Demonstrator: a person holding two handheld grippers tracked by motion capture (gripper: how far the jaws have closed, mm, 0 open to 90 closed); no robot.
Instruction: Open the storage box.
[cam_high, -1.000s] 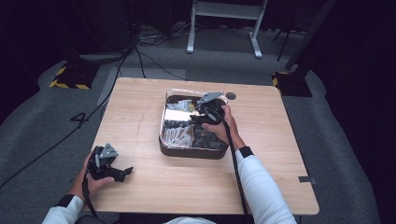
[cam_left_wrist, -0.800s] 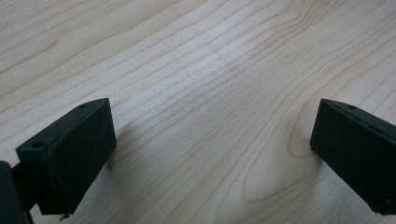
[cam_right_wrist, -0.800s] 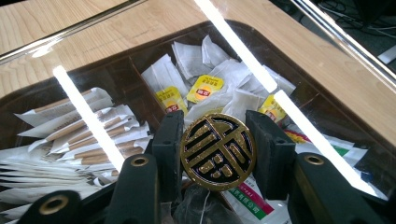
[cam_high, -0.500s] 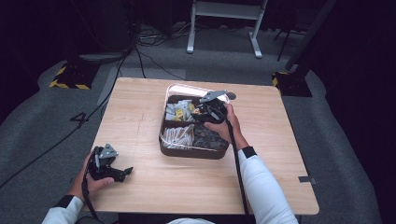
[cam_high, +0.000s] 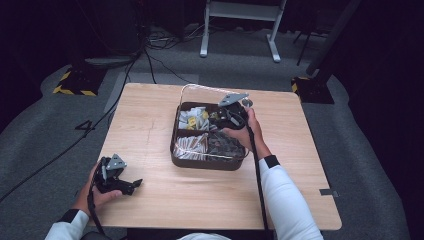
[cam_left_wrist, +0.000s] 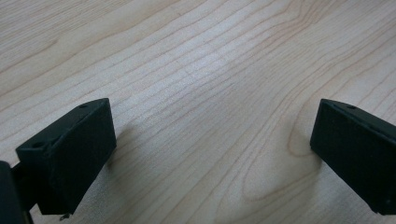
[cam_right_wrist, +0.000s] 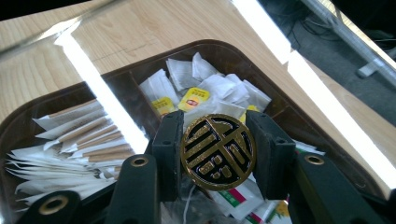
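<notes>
My right gripper (cam_right_wrist: 217, 150) clamps the round gold-and-black knob (cam_right_wrist: 218, 152) of the clear lid (cam_high: 200, 90) above the tray (cam_high: 207, 162), while my left gripper (cam_high: 131, 185) rests open on the near-left worktop (cam_high: 150, 125).

Bare desk (cam_high: 150, 125) is lying open all around the left hand-held gripper (cam_high: 131, 185). Under the right hand-held gripper (cam_right_wrist: 217, 151), a clear lid (cam_high: 200, 90) is covering the compartment box (cam_high: 207, 162), barring the way down to its packets (cam_right_wrist: 205, 88).
</notes>
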